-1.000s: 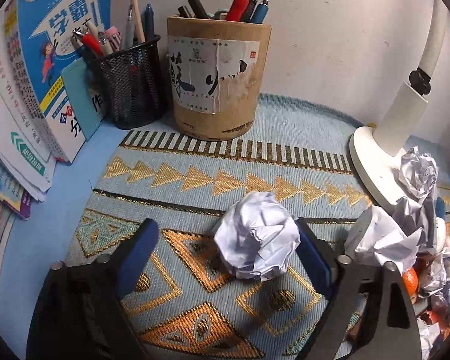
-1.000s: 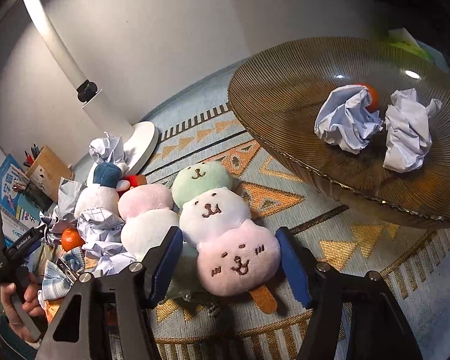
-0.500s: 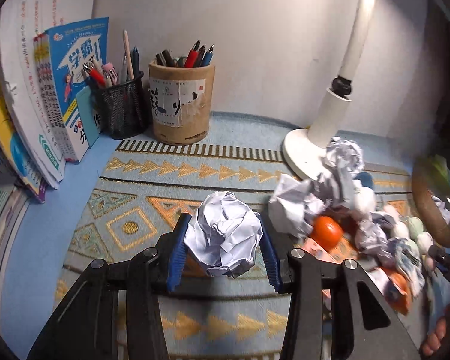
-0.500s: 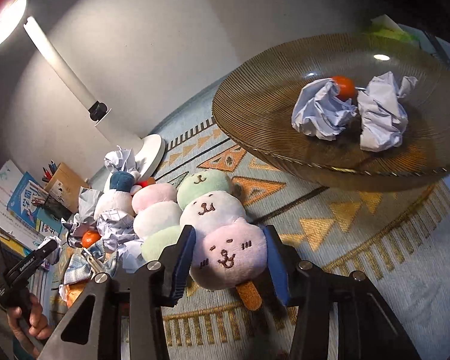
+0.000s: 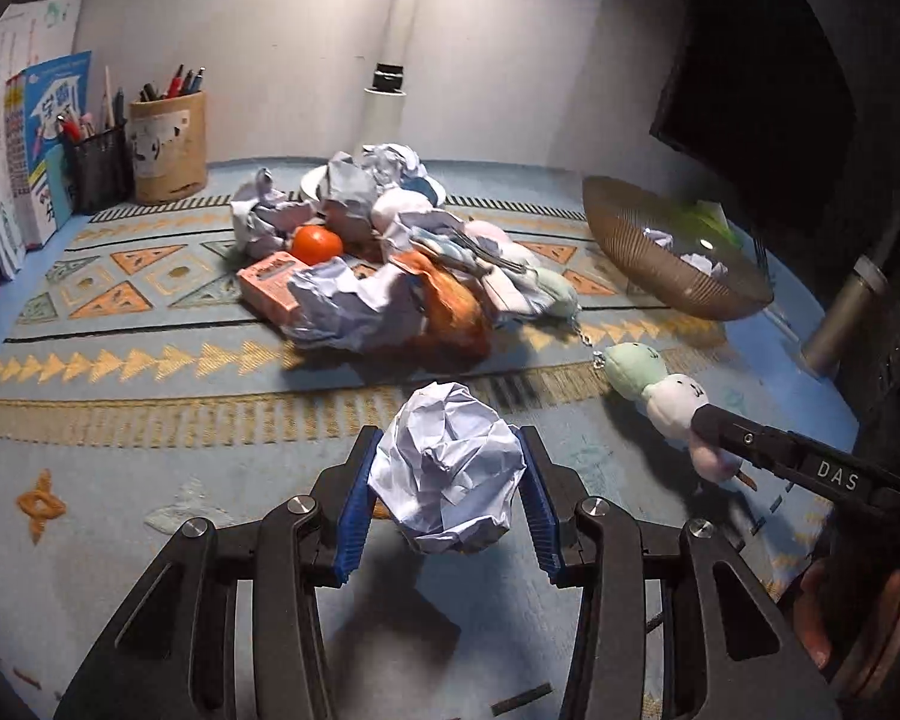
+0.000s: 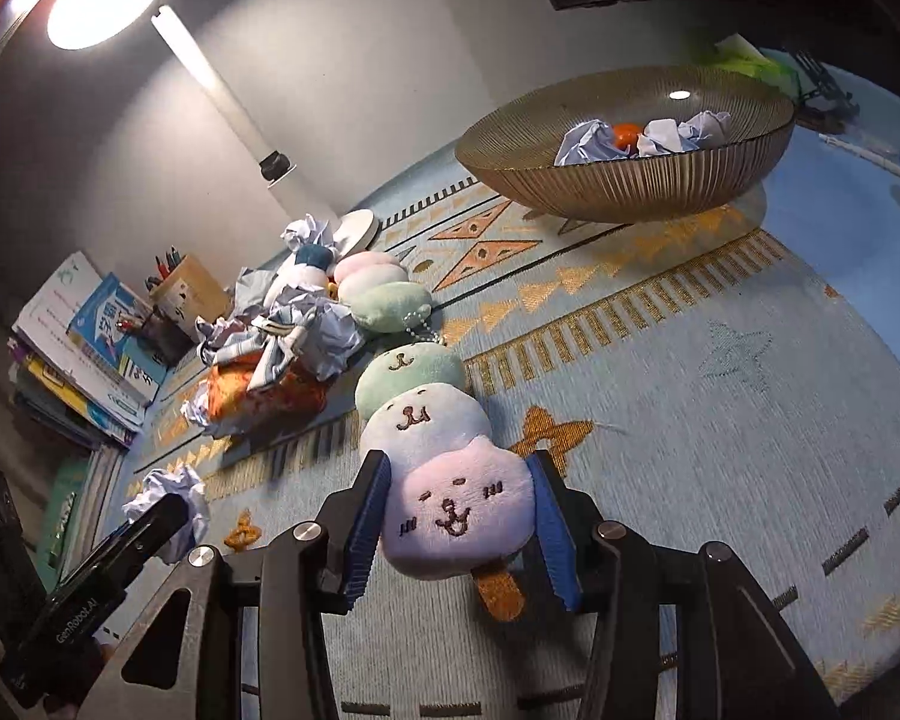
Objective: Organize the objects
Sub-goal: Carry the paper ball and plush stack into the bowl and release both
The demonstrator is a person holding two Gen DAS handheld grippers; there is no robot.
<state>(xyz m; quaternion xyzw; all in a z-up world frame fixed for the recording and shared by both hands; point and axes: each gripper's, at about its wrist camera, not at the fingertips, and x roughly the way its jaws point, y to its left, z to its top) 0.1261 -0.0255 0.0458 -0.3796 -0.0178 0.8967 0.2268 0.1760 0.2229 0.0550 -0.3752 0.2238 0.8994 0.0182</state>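
My left gripper [image 5: 447, 489] is shut on a crumpled white paper ball [image 5: 447, 477] and holds it above the patterned mat. My right gripper [image 6: 459, 519] is shut on the pink end of a plush dango toy [image 6: 444, 462] with green, white and pink faces, lifted off the mat; the toy also shows in the left wrist view [image 5: 660, 402]. The brown ribbed bowl [image 6: 624, 180] stands at the far right with two paper balls [image 6: 588, 141] and an orange fruit [image 6: 626, 133] in it.
A heap of crumpled paper, an orange fruit [image 5: 316, 243], a pink box [image 5: 268, 285], an orange bag and plush toys lies mid-mat. A lamp base [image 6: 360, 227], two pen holders [image 5: 168, 147] and books [image 5: 27, 144] stand at the back left. A metal bottle [image 5: 843, 318] stands right.
Both grippers have pulled back and risen from the heap, the left carrying the paper ball, the right carrying the plush toy. The view of the mat has widened.
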